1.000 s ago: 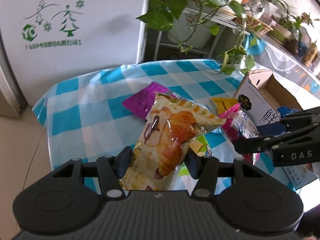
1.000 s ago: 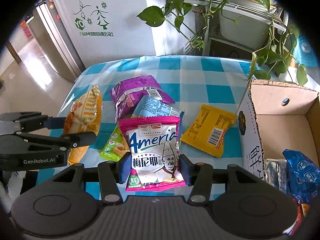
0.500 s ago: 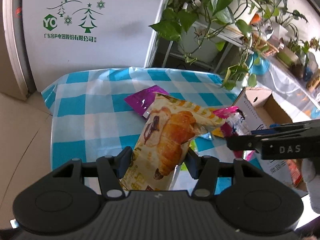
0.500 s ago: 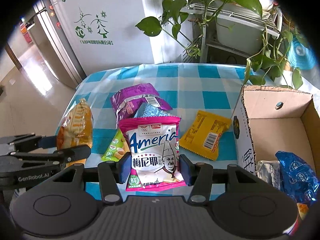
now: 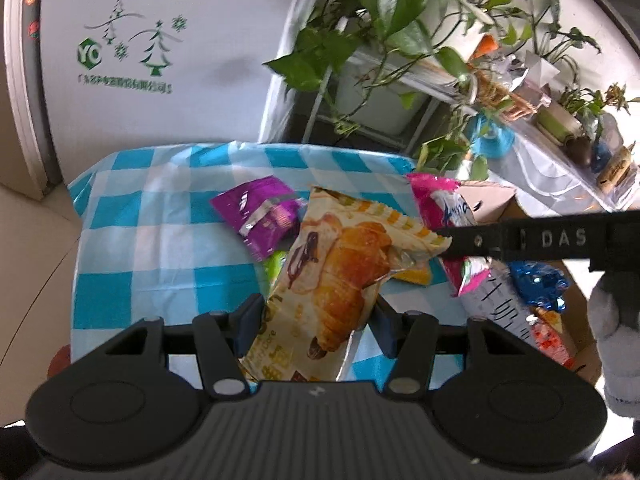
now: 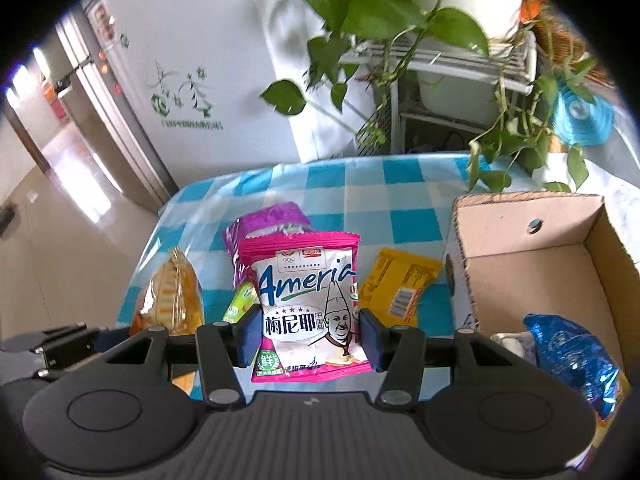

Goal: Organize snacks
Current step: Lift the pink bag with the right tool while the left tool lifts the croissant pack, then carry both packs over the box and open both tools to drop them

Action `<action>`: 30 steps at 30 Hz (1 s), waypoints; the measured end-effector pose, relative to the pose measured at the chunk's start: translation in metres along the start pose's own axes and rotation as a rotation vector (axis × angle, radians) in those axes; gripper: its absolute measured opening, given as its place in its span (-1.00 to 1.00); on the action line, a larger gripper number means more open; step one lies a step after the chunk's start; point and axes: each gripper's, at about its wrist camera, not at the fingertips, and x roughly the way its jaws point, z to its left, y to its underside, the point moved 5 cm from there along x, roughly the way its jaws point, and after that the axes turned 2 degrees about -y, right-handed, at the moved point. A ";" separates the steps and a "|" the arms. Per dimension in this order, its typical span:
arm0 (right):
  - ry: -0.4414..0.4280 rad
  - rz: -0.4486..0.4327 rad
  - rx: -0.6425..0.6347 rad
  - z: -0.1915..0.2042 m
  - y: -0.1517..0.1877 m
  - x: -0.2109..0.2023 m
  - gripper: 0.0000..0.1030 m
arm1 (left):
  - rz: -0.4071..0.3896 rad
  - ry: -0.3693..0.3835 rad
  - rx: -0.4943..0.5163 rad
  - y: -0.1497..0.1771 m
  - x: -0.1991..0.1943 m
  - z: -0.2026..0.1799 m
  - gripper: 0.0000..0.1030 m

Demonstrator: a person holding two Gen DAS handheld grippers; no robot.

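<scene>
My left gripper (image 5: 316, 330) is shut on a yellow croissant packet (image 5: 340, 276) and holds it above the checked table (image 5: 160, 240). My right gripper (image 6: 308, 336) is shut on a pink and white snack bag (image 6: 308, 300), lifted above the table left of the open cardboard box (image 6: 540, 248). The croissant packet (image 6: 172, 300) shows at the left of the right wrist view. The pink bag (image 5: 448, 216) and the right gripper's arm show at the right of the left wrist view.
A purple packet (image 5: 260, 212), a small green packet (image 6: 240, 304) and a yellow packet (image 6: 400, 284) lie on the table. The box holds a blue bag (image 6: 568, 356) and other snacks. Potted plants (image 6: 400, 20) hang over the table's far edge.
Both grippers have risen with their packets. The right gripper has lifted the pink bag higher, closer to the box.
</scene>
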 end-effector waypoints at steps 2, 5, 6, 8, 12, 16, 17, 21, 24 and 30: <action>-0.003 -0.028 0.016 -0.006 -0.005 -0.009 0.11 | -0.004 0.017 0.007 -0.003 -0.002 -0.008 0.08; -0.011 -0.072 0.057 -0.019 -0.013 -0.024 0.11 | -0.015 0.042 0.030 -0.007 -0.004 -0.024 0.08; -0.012 -0.088 0.067 -0.023 -0.015 -0.029 0.11 | -0.019 0.051 0.037 -0.008 -0.005 -0.030 0.08; -0.005 -0.119 0.095 -0.034 -0.019 -0.039 0.11 | -0.024 0.070 0.043 -0.011 -0.005 -0.042 0.09; 0.033 -0.171 0.129 -0.058 -0.023 -0.057 0.11 | -0.033 0.107 0.066 -0.016 -0.004 -0.065 0.09; 0.053 -0.218 0.177 -0.082 -0.025 -0.074 0.11 | -0.036 0.153 0.083 -0.019 -0.003 -0.090 0.08; 0.058 -0.227 0.191 -0.089 -0.024 -0.078 0.11 | -0.037 0.163 0.088 -0.019 -0.003 -0.097 0.08; 0.090 -0.253 0.230 -0.110 -0.021 -0.090 0.11 | -0.033 0.208 0.098 -0.021 -0.001 -0.121 0.08; 0.111 -0.262 0.265 -0.124 -0.016 -0.097 0.11 | -0.033 0.242 0.106 -0.023 0.001 -0.143 0.08; 0.161 -0.276 0.302 -0.141 -0.011 -0.107 0.12 | -0.022 0.313 0.104 -0.021 0.009 -0.182 0.08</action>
